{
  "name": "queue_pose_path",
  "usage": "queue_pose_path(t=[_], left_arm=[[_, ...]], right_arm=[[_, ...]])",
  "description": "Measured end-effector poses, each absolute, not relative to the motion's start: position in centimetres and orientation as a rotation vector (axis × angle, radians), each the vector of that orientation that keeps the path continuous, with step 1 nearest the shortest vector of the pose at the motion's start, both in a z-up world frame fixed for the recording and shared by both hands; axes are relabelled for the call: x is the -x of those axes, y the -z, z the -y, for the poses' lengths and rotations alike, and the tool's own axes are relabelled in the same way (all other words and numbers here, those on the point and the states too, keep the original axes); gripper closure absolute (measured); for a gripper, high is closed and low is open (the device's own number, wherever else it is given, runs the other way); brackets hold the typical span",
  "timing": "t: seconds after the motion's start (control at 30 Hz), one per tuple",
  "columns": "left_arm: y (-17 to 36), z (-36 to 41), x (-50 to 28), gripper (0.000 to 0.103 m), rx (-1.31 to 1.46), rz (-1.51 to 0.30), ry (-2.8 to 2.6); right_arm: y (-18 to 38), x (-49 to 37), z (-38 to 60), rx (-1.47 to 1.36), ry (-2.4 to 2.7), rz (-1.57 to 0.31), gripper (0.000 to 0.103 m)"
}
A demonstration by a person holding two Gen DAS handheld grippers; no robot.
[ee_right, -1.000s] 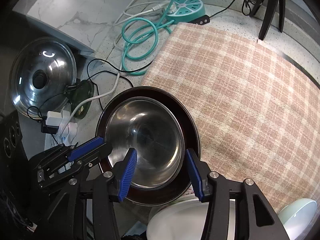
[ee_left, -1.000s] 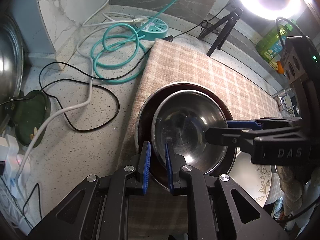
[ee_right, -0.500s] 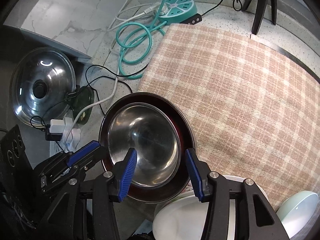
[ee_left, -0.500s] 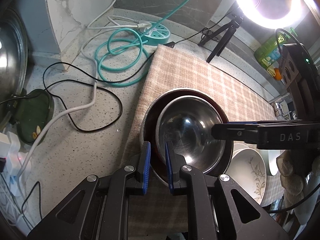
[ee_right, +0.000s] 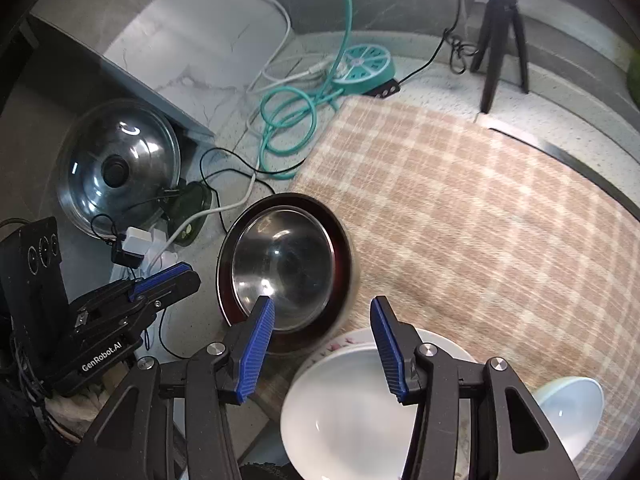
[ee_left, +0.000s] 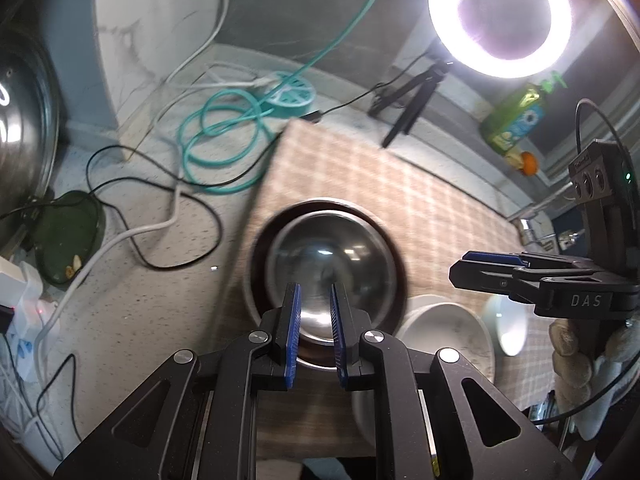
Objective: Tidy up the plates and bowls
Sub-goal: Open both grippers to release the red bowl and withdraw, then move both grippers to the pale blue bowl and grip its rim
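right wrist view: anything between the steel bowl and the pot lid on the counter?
Yes, in the right wrist view: between the steel bowl and the pot lid lie a dark green dish and black and white cables on the counter.

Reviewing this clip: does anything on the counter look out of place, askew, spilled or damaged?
Nothing spilled or broken. Two oddities: the steel bowl sits off-centre in the dark bowl, toward its left rim, and that pair hangs over the checked cloth's left edge onto the counter. Loose cables lie close beside them.
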State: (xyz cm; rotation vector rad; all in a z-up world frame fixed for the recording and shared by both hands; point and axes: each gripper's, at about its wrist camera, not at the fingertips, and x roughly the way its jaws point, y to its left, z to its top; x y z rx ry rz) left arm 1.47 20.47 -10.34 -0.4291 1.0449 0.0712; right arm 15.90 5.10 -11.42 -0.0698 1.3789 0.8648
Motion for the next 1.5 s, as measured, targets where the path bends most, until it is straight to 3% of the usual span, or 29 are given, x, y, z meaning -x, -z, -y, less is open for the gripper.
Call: queue_pose_path(t=[0.47,1.03,1.5], left_arm=[[8.7,-10.3,-2.0,0.09,0.422,-0.998,0.089],[13.4,1.7,-6.8,0.09,0.334,-1.146,0.232],[16.1,4.1,-9.5,0.09,0.224,-1.241,0.207]], right_arm=[[7.7,-16.4,9.4,-0.033,-0.738,-1.201,0.057],[13.8,-17.2,21.8,-0.044,-0.549,-1.259,0.058],[17.4,-17.1,22.4,-0.093,-0.574,-1.337,0.073]])
